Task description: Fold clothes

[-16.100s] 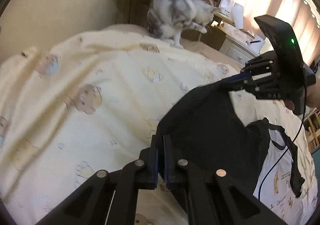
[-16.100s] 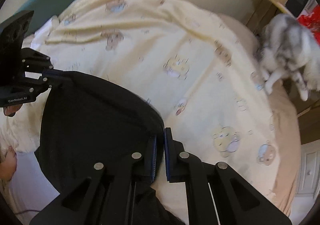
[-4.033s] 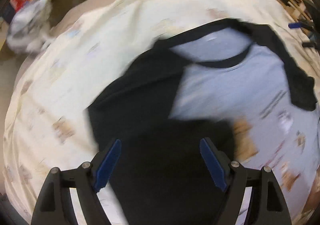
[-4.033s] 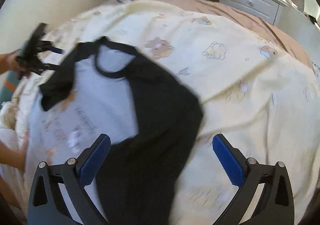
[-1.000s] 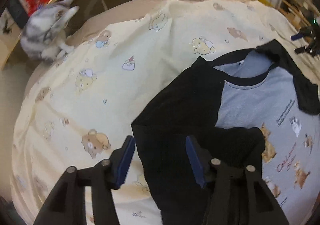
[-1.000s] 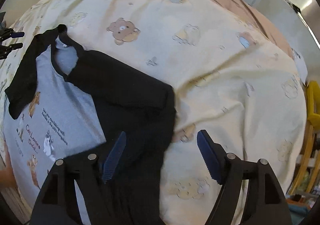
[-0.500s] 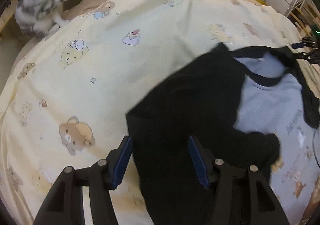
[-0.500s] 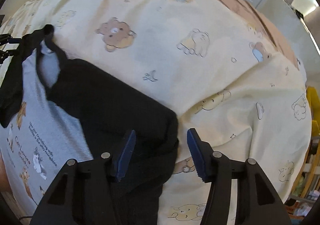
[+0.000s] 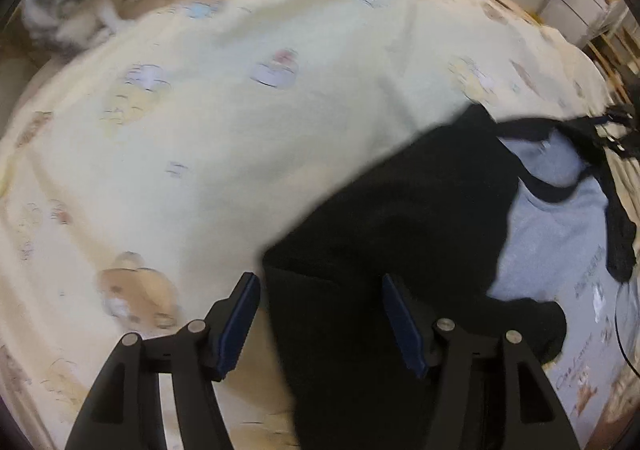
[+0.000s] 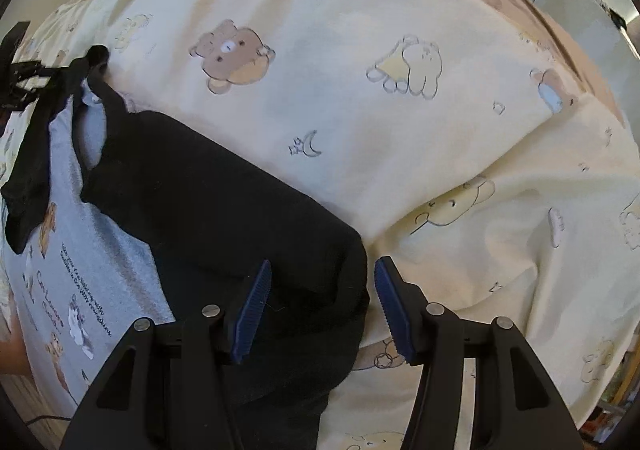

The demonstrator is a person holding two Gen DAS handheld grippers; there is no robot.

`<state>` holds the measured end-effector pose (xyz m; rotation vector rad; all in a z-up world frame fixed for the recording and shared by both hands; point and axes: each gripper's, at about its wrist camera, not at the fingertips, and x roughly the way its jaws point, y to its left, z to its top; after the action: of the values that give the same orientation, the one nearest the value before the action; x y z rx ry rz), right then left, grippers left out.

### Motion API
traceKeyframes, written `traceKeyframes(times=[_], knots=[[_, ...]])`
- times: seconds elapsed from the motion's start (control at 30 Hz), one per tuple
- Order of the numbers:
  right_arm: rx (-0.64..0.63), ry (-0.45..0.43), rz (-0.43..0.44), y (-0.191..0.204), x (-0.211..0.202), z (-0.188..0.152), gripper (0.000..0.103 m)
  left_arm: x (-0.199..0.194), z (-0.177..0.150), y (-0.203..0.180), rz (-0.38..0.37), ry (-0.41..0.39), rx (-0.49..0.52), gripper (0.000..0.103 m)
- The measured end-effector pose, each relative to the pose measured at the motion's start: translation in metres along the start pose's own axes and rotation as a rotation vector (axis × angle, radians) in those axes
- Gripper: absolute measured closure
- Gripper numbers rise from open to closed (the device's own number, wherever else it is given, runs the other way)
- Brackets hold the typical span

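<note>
Risk assessment, ordered left to right across the right wrist view. Shirt [image 10: 100,290], grey-bodied with black sleeves, lies flat on the yellow bedsheet [image 10: 400,150]. Its far sleeve [image 10: 32,154] sits next to the left gripper [image 9: 320,314]. Left jaws are parted and opening, straddling the black sleeve edge without pressing it; a grip here may miss the fabric or take only one layer. Folded sleeve [image 10: 224,210] lies across the shirt's near side. Right gripper [image 10: 320,302] stands half-open over the sleeve's outer edge, pads not in contact. Closing too deep could pinch the bedsheet with the cloth, dragging both. A cat [image 9: 76,6] sits at the bed edge; if it steps in, it could disturb the fold.
</note>
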<state>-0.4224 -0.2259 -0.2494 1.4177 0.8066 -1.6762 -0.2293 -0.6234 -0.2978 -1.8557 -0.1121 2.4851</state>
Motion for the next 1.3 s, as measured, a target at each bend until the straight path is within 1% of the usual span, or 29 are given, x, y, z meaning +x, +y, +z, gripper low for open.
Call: traceKeyframes(times=[0.03,0.07,0.1,0.13,0.17,0.2,0.23,0.3,0.4,0.47,0.57,0.6,0.63,0.67,0.77,0.9,1.07,1.13,1.23,1.3], knots=[[0.002,0.006,0.001,0.0,0.002,0.0,0.044,0.002,-0.001,-0.006,-0.017,0.0,0.016,0.039],[-0.014,0.004,0.01,0.004,0.003,-0.001,0.047,0.003,-0.001,-0.013,-0.032,-0.001,0.032,0.039],[-0.03,0.001,0.021,0.008,0.003,-0.002,0.053,0.002,-0.001,-0.02,-0.023,-0.014,0.056,0.043],[-0.051,-0.012,0.041,0.013,0.001,-0.003,0.075,0.001,-0.001,-0.026,-0.015,-0.027,0.079,0.076],[-0.063,-0.023,0.04,0.016,-0.002,-0.004,0.092,0.0,-0.002,-0.033,-0.006,-0.04,0.102,0.098],[-0.076,-0.034,0.039,0.02,-0.005,-0.004,0.098,-0.004,-0.002,-0.034,0.005,-0.053,0.111,0.097],[-0.088,-0.046,0.037,0.023,-0.009,-0.005,0.098,-0.009,-0.003,-0.035,0.016,-0.067,0.121,0.098],[-0.092,-0.078,0.003,0.022,-0.021,-0.007,0.099,-0.017,-0.005,-0.037,0.038,-0.093,0.138,0.098],[-0.105,-0.118,-0.037,0.021,-0.043,-0.012,0.099,-0.038,-0.01,-0.038,0.041,-0.128,0.147,0.098],[-0.123,-0.136,-0.047,0.021,-0.061,-0.017,0.099,-0.058,-0.011,-0.042,0.017,-0.161,0.169,0.098],[-0.148,-0.185,-0.032,0.025,-0.095,-0.02,0.099,-0.087,-0.012,-0.049,-0.017,-0.21,0.205,0.098],[-0.163,-0.201,-0.037,0.032,-0.103,-0.03,0.099,-0.095,-0.012,-0.048,-0.022,-0.218,0.21,0.098],[-0.17,-0.206,-0.042,0.034,-0.111,-0.037,0.099,-0.103,-0.012,-0.048,-0.015,-0.219,0.221,0.098],[-0.177,-0.213,-0.042,0.036,-0.117,-0.037,0.099,-0.111,-0.013,-0.047,-0.008,-0.221,0.232,0.098],[-0.193,-0.217,-0.047,0.044,-0.13,-0.041,0.099,-0.116,-0.017,-0.05,0.017,-0.207,0.286,0.098],[-0.193,-0.214,-0.047,0.054,-0.143,-0.055,0.099,-0.127,-0.018,-0.07,0.018,-0.192,0.336,0.098],[-0.186,-0.181,-0.024,0.073,-0.147,-0.076,0.099,-0.145,-0.037,-0.091,0.038,-0.163,0.364,0.098],[-0.208,-0.173,-0.026,0.085,-0.15,-0.09,0.099,-0.15,-0.048,-0.102,0.059,-0.152,0.393,0.098],[-0.247,-0.167,-0.022,0.101,-0.158,-0.118,0.099,-0.162,-0.067,-0.117,0.085,-0.158,0.431,0.098],[-0.257,-0.18,-0.025,0.113,-0.171,-0.142,0.099,-0.173,-0.084,-0.126,0.105,-0.167,0.449,0.098]])
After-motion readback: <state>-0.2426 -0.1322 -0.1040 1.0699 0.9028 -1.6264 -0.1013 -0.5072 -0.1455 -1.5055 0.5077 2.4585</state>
